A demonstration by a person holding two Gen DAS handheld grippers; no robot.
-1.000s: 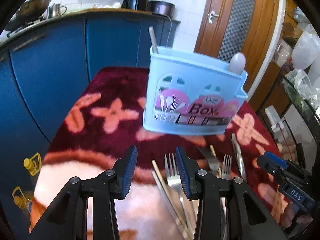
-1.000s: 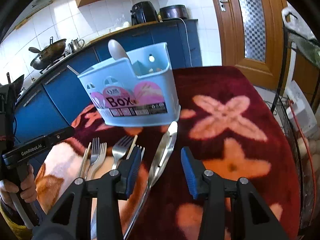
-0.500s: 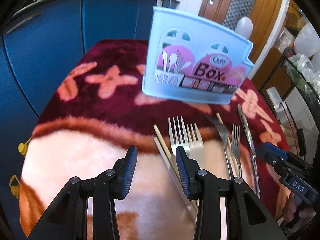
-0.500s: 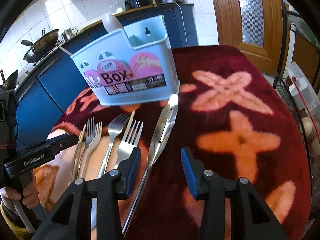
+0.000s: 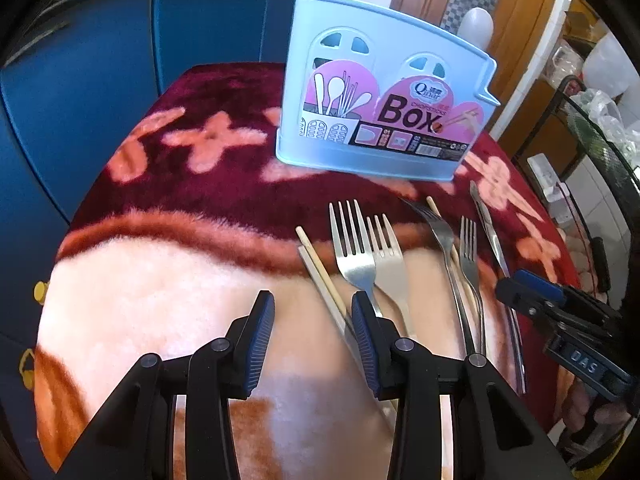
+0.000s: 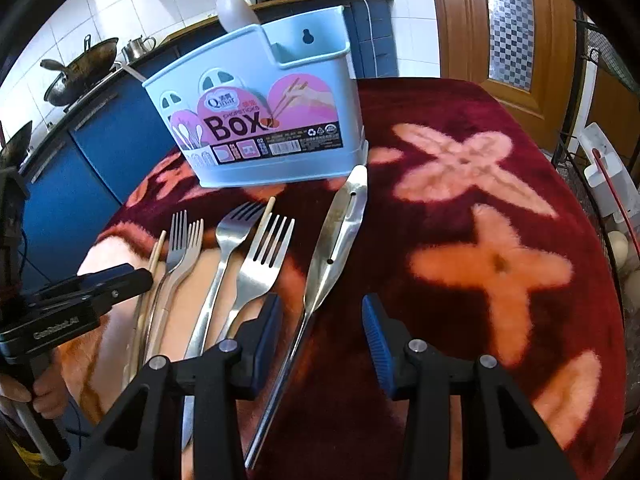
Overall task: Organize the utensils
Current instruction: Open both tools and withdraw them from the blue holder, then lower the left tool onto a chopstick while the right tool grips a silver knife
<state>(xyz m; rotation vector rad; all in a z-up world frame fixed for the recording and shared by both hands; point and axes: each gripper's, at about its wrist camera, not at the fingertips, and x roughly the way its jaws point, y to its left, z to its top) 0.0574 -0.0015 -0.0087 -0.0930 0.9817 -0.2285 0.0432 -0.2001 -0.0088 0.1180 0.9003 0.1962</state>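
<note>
We hold the left gripper (image 5: 313,332) and right gripper (image 6: 322,332) parted and empty over a fuzzy maroon blanket (image 6: 460,240). Shiny steel forks (image 6: 262,264) lie before a pale-blue plastic utensil box (image 6: 264,116).

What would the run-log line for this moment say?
left claw: open, empty | right claw: open, over peeler handle | forks: on cloth | utensil box: upright

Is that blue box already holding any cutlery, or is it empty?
Not empty. The blue box stands upright with a white spoon poking above its rim. The forks and chopsticks lie flat on the cloth outside it.
</note>
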